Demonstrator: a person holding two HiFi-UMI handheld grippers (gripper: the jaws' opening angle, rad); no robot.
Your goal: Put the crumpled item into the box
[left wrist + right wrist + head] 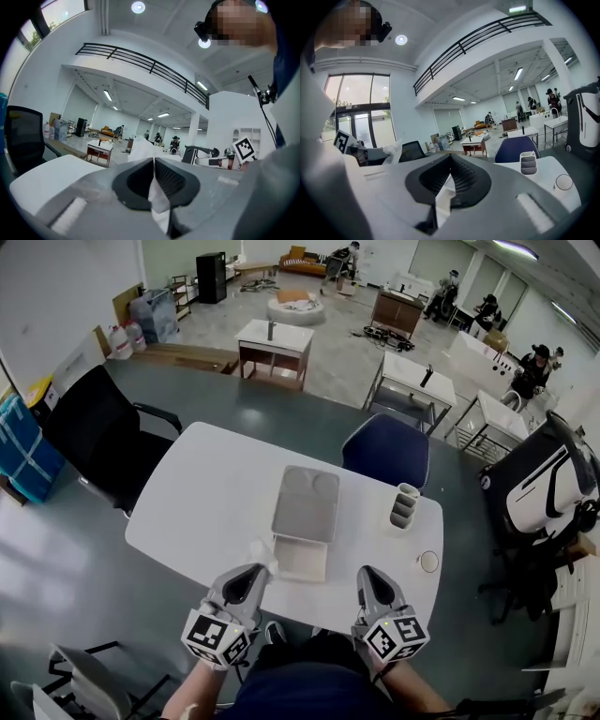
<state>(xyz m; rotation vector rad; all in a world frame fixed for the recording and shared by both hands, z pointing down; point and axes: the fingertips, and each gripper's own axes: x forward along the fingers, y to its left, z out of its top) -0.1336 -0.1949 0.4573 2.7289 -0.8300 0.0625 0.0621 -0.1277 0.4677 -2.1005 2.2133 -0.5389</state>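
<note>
Holding tissue: left gripper has its jaws closed on it. In the left gripper view the pads meet on a white fold, and the rest of the tissue bunches up past the tips of the gripper.

Tissue position: above the table, just beside the near left corner of the box, not inside it. Whether it touches the rim, I cannot tell.

Box: open, pale base nearer the person, grey lid lying flat behind it and touching it.

Right gripper: jaws together, nothing seen sticking out past the tips in the head view. It sits over the near table edge, to the right of the box and apart from it. The right gripper view shows the pads of that gripper closed.

Markings: black-and-white square markers on each gripper's cube.

Other items on the table: grey cup stack right of the lid, small round disc near the right edge. Blue chair behind the table.
</note>
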